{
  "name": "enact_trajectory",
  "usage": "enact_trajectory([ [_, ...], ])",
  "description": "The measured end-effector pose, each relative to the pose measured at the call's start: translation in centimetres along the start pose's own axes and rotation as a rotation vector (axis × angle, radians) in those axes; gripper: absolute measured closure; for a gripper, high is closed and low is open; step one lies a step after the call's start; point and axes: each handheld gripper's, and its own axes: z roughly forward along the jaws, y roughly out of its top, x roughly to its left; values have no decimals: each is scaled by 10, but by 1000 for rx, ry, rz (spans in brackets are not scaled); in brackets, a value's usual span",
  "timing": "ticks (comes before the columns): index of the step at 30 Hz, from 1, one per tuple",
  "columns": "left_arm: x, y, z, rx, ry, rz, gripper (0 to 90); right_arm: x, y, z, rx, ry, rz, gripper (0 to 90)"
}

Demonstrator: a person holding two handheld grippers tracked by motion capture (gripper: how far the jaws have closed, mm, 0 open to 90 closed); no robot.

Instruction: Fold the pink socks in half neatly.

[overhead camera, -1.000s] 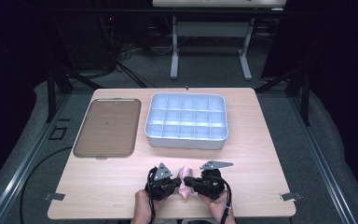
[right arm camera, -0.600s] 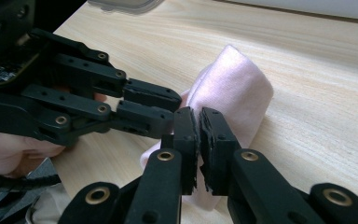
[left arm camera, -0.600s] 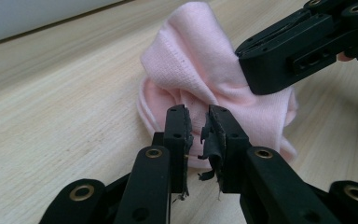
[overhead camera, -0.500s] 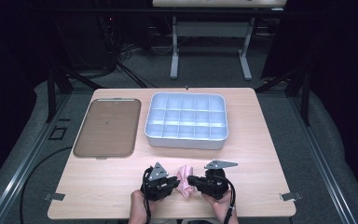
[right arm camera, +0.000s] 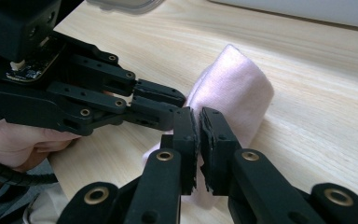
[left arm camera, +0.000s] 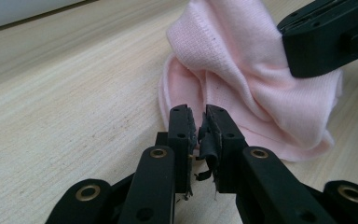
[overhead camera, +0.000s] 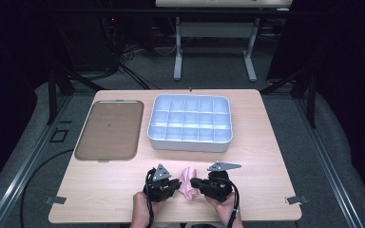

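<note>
since the earlier frames both grippers have slid a little nearer to me along the near edge of the table (overhead camera: 266,156), and the pink cloth (overhead camera: 187,184) between them has bunched into a taller crumpled heap.

cloth: soft knit, light, no stiffness. it folds and drapes under its own weight, so i expect it to sag and stretch from wherever it is pinched. not fragile, not slippery; the ribbed weave should give the pads bite. best hold, i judge: a free hem or corner, not the bulk of the fold.

right gripper (right arm camera: 196,122): jaws pressed together on the near right part of the cloth, which shows on both sides of them.

left gripper (left arm camera: 197,122): jaws have just been closing, now nearly together with a thin gap; nothing of the cloth between them, the tips just short of its left hem. a torn pad strip hangs in the gap.

far side: white compartment tray (overhead camera: 190,142), brown lid (overhead camera: 109,129) to its left, both well apart from the cloth.
</note>
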Motion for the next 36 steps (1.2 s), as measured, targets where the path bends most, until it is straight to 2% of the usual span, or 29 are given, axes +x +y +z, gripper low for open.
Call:
enact_trajectory([
  [3,1,-1,2,-6,-5,-14,803,4,2,7,10,5,-11,845],
  [8,5,-2,-2,-8,-9,-16,794,8,4,20,47,5,-41,843],
  [12,18,-1,-18,-36,9,-47,789,10,4,25,52,6,-49,842],
  [14,23,3,-29,-64,10,-45,789,9,4,28,54,14,-46,841],
  [15,23,6,-32,-75,-1,-41,790,8,4,28,56,18,-45,841],
  [17,19,14,-35,-81,-10,-5,789,7,3,29,55,20,-41,840],
  [19,13,24,-34,-87,-36,25,789,6,3,31,50,25,-36,839],
  [22,5,38,-29,-87,-52,77,786,7,2,31,54,21,-41,838],
  [25,1,50,-19,-56,-70,108,787,8,2,31,63,21,-55,837],
  [29,-2,54,-4,22,-80,148,797,8,1,31,62,16,-63,836],
  [31,-1,53,1,44,-42,162,811,8,0,31,53,19,-61,836],
  [34,2,49,8,64,-20,161,840,8,-1,31,54,19,-61,831],
  [36,3,47,11,72,-24,155,862,8,-1,31,59,25,-62,822],
])
